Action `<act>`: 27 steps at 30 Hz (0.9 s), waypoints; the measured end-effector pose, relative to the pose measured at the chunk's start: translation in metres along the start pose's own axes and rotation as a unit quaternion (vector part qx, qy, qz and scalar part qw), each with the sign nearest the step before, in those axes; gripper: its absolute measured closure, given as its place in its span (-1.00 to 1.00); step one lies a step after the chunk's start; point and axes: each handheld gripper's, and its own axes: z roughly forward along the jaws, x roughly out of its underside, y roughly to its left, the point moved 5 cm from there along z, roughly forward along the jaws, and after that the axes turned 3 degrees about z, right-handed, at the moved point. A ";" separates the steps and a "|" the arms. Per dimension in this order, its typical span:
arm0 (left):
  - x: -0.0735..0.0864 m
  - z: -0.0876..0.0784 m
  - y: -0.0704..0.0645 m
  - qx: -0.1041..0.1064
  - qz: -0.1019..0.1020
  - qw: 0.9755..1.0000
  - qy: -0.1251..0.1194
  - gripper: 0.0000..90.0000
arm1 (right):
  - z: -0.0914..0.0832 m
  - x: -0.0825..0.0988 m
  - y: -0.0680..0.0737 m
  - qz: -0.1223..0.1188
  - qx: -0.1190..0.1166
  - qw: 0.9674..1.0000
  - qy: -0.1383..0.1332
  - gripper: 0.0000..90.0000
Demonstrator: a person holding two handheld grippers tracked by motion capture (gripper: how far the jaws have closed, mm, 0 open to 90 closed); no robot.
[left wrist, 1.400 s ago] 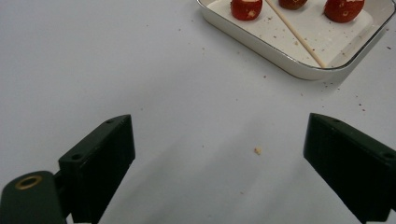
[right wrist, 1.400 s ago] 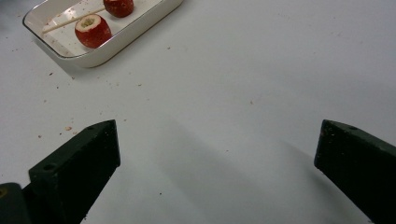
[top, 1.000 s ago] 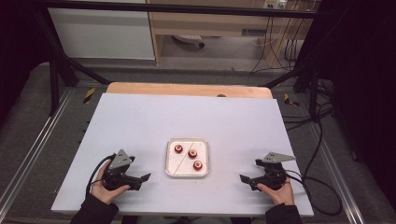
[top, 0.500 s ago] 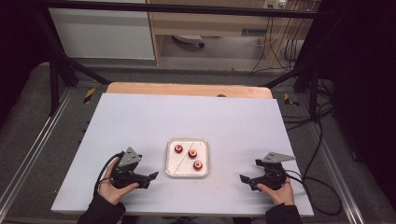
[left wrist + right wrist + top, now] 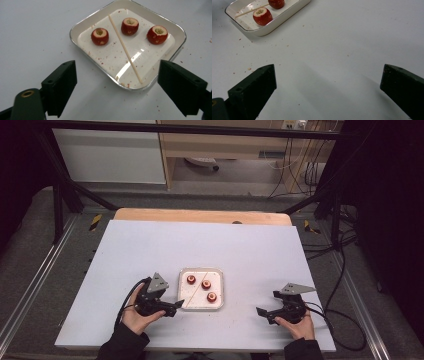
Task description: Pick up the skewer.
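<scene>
since the skewer [image 5: 125, 50] lies flat in the tray [image 5: 175, 47], left gripper [image 5: 172, 307] fingers are apart at its end; right gripper [image 5: 265, 315] idle, apart.

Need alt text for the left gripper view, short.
A white square tray on a white table holds three hollowed red fruits and a thin wooden stick lying diagonally between them. The left gripper is open, its two black fingers framing the tray's near corner without touching it.
</scene>
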 end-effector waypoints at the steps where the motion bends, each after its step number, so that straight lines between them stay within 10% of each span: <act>1: -0.002 0.003 -0.002 0.001 -0.001 1.000 0.002 -0.60 | 0.000 0.000 0.000 0.000 0.000 1.000 0.000 -0.98; 27: -0.004 0.050 -0.021 -0.014 -0.032 0.998 0.044 0.50 | 0.000 0.001 0.000 0.000 -0.001 1.000 0.003 -0.98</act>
